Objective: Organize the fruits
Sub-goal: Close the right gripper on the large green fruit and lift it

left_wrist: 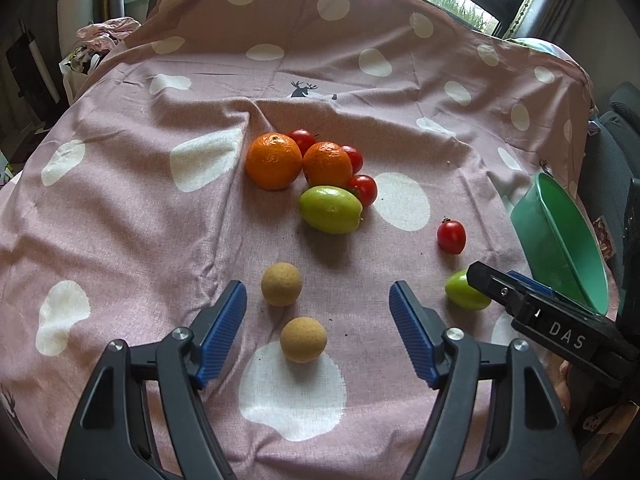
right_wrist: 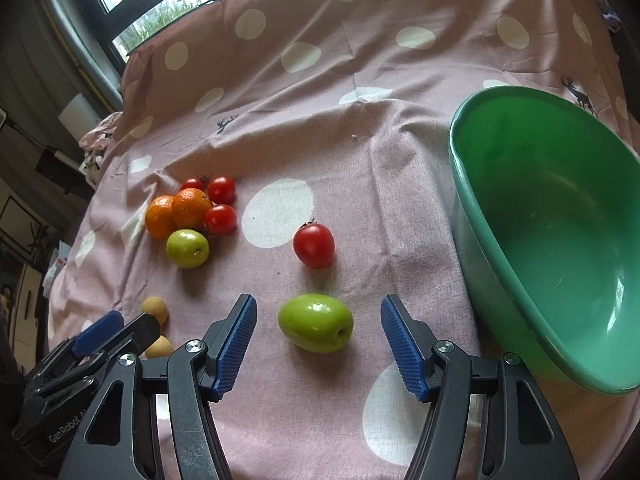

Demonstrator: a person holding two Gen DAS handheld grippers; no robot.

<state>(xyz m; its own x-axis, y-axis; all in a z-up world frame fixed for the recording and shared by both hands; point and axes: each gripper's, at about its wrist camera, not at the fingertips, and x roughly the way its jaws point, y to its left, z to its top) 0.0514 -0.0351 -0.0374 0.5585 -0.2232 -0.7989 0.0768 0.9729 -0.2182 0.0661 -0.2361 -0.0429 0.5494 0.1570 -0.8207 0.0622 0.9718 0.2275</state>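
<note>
Here, the right hand-held gripper [right_wrist: 319, 340] hovers with jaws spread wide around a green fruit [right_wrist: 316, 323] on the pink polka-dot cloth [right_wrist: 340, 140], touching nothing. The left hand-held gripper [left_wrist: 318, 322], likewise gaping and empty, frames two tan balls [left_wrist: 281, 284]. Just beyond sits a lone red tomato [right_wrist: 313, 246]; farther left cluster two oranges [left_wrist: 273, 161], three more tomatoes and a second green fruit [left_wrist: 331, 209]. A green bowl [right_wrist: 472, 208] stands at right.
</note>
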